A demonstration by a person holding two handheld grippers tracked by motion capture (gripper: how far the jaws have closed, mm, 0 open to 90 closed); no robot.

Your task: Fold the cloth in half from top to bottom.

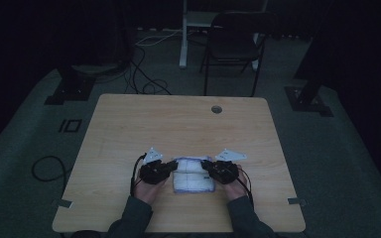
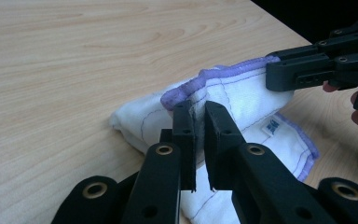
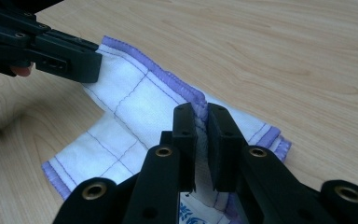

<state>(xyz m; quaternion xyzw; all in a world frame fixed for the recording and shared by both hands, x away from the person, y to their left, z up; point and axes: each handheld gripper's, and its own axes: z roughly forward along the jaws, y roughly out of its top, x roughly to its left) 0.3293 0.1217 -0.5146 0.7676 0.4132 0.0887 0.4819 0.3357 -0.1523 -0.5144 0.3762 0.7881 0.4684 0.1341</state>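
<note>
The left gripper (image 2: 199,112) has its jaws nearly together, pinched on the purple-stitched hem of a white cloth (image 2: 233,100); a thin strip of fabric shows between the pads. The right gripper (image 3: 199,114) grips the same way, its jaws clamped on the hem at the cloth's opposite end. In each gripper view the other gripper shows farther off, its tip against the raised hem. The edge held between the two is lifted off the wood, while the rest of the cloth lies in folded layers on the table (image 1: 129,124), with a small printed label near one corner. In the high view the cloth (image 1: 192,178) sits toward the near edge, between the person's hands. Bare tabletop stretches ahead of it and to both sides.
</note>
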